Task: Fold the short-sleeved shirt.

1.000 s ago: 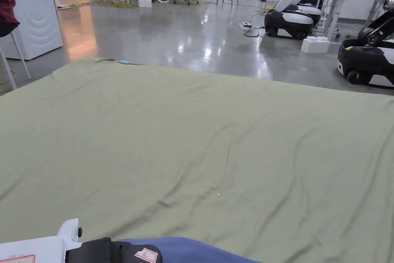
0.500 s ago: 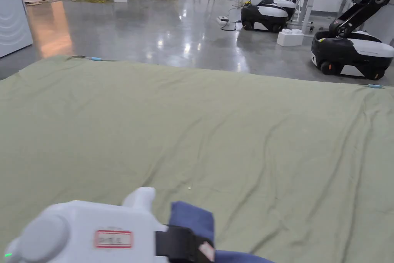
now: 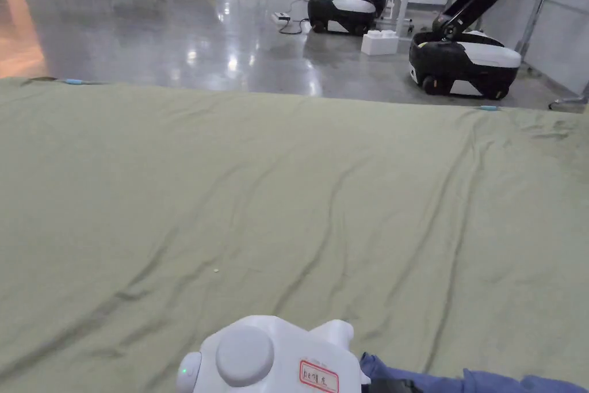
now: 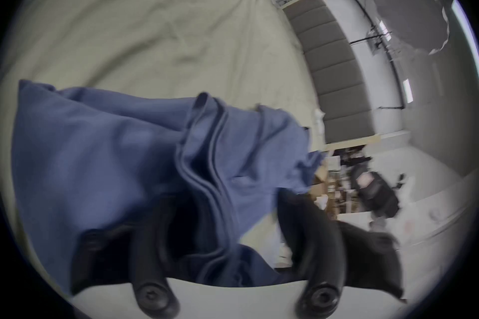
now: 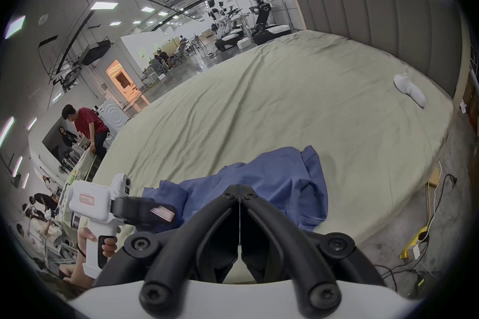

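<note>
A blue short-sleeved shirt lies bunched on the green sheet near the bed's front edge. In the left gripper view the shirt drapes over my left gripper, whose jaws stand apart with folds of cloth between them. The right gripper view shows the left gripper reaching into the shirt's left end, a hand on its grip. My right gripper hovers above the shirt's middle, shut with nothing between its jaws. In the head view the left gripper's white body sits at the bottom edge beside the shirt.
A white sock lies on the sheet near the grey headboard. Wheeled robots stand on the shiny floor beyond the bed. A person in a red top stands left of the bed. Cables run along the floor at right.
The head camera has swung right and down. My left gripper has travelled right across the sheet's near edge, and the blue shirt now shows to its right.
</note>
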